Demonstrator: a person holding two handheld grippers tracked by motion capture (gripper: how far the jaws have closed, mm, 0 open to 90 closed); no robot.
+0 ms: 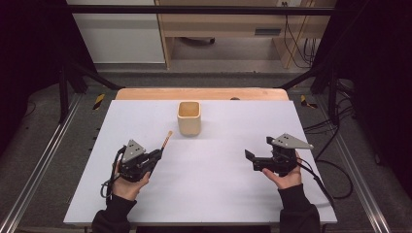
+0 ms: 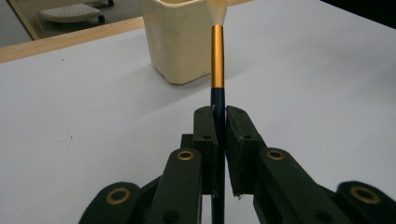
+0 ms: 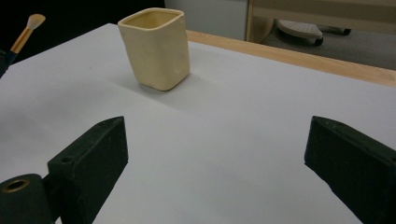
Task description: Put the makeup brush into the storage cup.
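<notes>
Gripping brush (image 2: 217, 56), left tongs (image 2: 220, 122) (right (image 3: 215, 154) agape)

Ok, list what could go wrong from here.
1. The left gripper pinches the brush low on its thin handle, so it may pivot or slip.
2. The cup stands free with a narrow opening; a misaimed brush could tip it.
3. The right gripper is open and away, so nothing steadies the cup.

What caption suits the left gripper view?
Left gripper clamps a gold-ferruled, dark-handled brush before a cream square cup.
</notes>
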